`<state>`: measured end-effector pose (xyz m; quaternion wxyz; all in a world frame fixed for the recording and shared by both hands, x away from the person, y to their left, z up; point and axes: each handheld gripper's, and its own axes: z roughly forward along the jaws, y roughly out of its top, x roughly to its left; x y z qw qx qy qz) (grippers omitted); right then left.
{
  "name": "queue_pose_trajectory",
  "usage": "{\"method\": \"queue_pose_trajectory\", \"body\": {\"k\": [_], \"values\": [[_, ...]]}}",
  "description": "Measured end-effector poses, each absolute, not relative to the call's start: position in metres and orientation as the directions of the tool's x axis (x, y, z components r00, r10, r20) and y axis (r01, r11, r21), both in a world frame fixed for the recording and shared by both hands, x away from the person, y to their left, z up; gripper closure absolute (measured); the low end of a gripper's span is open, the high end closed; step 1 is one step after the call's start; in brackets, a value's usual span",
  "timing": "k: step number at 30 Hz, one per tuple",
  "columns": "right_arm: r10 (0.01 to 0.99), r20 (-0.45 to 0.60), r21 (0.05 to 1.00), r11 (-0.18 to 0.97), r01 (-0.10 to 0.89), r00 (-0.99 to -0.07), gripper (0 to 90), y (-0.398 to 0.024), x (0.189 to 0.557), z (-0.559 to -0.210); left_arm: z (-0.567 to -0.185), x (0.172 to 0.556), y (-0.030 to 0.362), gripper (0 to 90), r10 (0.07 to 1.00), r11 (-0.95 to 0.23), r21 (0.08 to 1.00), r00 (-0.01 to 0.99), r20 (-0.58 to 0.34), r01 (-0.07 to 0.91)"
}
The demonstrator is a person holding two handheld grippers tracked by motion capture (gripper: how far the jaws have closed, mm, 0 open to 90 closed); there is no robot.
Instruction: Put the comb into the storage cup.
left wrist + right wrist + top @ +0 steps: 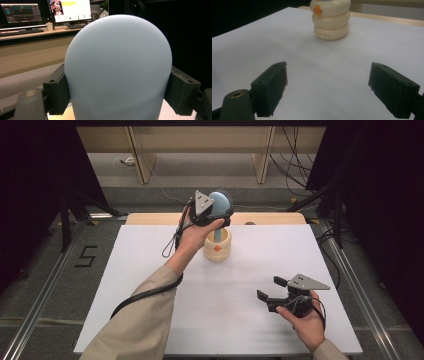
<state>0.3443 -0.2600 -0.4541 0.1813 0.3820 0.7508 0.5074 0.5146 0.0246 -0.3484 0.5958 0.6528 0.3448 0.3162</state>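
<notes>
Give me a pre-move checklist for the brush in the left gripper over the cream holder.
1. Left gripper clamped on the blue brush, pads on both sides: ok.
2. Brush handle in the cream holder: it reaches the mouth; depth cannot tell.
3. Holder upright on the white table: ok.
4. Right gripper open, holding nothing: ok.
5. Right gripper apart from holder: ok.

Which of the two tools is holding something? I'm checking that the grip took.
The left tool, raised over the cream holder: its jaws press both sides of the pale blue brush head. The right tool is open above the white tabletop.
</notes>
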Motion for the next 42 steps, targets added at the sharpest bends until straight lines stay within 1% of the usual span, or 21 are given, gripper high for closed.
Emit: {"method": "queue_pose_trajectory", "body": {"k": [42], "values": [[0.756, 0.119, 0.899, 0.193, 0.393, -0.643, 16.3, -0.260, 0.344, -0.455, -0.361, 0.520, 0.022, 19.3, 0.825, -0.067, 0.994, 0.566, 0.006, 0.086]]}}
